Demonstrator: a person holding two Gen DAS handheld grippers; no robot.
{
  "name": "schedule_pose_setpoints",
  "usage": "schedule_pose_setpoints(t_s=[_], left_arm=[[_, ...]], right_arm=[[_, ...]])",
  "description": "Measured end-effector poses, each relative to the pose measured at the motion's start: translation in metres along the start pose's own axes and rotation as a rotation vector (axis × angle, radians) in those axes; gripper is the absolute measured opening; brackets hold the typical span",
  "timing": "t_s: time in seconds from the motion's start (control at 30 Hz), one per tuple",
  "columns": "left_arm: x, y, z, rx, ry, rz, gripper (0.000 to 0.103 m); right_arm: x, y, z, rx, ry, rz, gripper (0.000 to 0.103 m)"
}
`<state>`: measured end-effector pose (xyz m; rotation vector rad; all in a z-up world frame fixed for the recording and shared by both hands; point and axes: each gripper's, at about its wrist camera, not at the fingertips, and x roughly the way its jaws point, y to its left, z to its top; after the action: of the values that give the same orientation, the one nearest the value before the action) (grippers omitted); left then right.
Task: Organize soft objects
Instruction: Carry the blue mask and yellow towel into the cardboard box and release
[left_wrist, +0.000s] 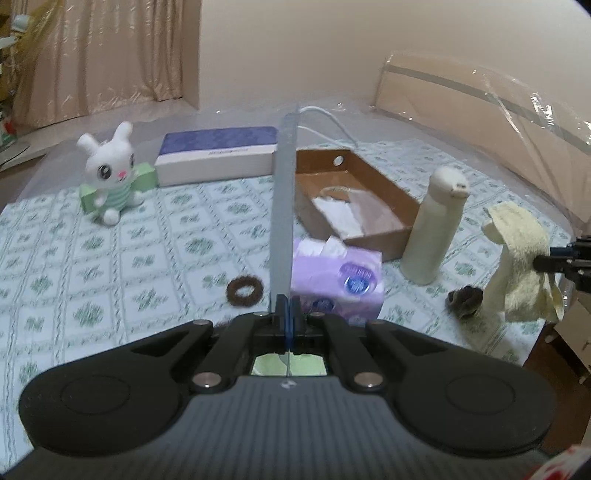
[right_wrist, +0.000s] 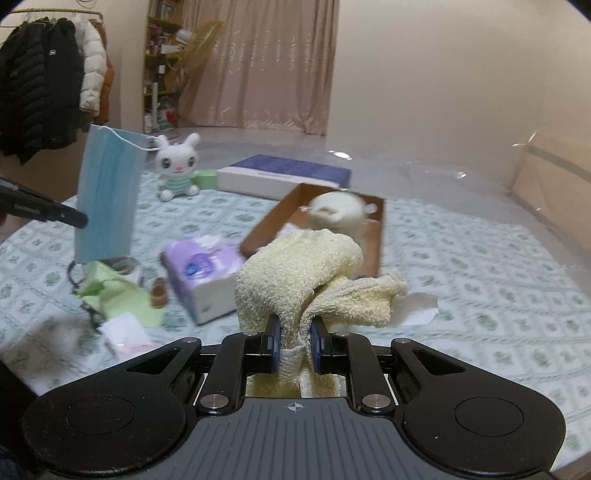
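My left gripper (left_wrist: 289, 317) is shut on a blue face mask (left_wrist: 284, 206), seen edge-on as a tall strip above the bed. In the right wrist view the mask (right_wrist: 107, 199) hangs flat from the left gripper (right_wrist: 75, 220), ear loop trailing. My right gripper (right_wrist: 295, 347) is shut on a cream towel (right_wrist: 303, 273), bunched over the fingers. From the left wrist view the towel (left_wrist: 517, 266) hangs at the far right in the right gripper (left_wrist: 546, 262). An open cardboard box (left_wrist: 384, 184) holding white paper lies ahead. A white bunny plush (left_wrist: 110, 173) sits at the back left.
A purple tissue pack (left_wrist: 340, 280) lies before the box, a brown hair tie (left_wrist: 244, 290) to its left, a cream bottle (left_wrist: 432, 229) upright to its right. A blue-and-white box (left_wrist: 218, 155) lies behind. A green cloth (right_wrist: 110, 291) and small packets lie under the mask.
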<state>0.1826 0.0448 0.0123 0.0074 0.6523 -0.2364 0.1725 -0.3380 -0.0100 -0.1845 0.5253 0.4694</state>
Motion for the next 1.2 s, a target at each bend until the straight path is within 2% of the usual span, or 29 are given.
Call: schedule_pose_setpoints(t_s=[0.23,0.4,0.67,0.83,1.0,1.2], left_arm=[[0.024,-0.012,0.047,0.018,-0.015,-0.072,0.002],[0.051,-0.024,0.087,0.052,-0.021,-0.107,0.002],[0.106,-0.048,0.145,0.139,0.009,-0.156,0.002],[0.154,-0.061,0.175,0.161,0.056,-0.215,0.002],[0.213,-0.074,0.194,0.180,0.128,-0.227,0.002],[0.271,-0.075,0.199,0.160,0.190,-0.224,0.002]], right_arm=[[0.001,-0.055,0.019,-0.023,-0.019,-0.075,0.016],[0.018,-0.095,0.041,-0.019,-0.047,-0.070,0.016],[0.080,-0.146,0.091,-0.065,-0.105,0.032,0.016],[0.129,-0.155,0.113,-0.121,-0.128,0.099,0.016],[0.178,-0.155,0.126,-0.159,-0.126,0.161,0.016],[0.232,-0.157,0.130,-0.154,-0.123,0.237,0.016]])
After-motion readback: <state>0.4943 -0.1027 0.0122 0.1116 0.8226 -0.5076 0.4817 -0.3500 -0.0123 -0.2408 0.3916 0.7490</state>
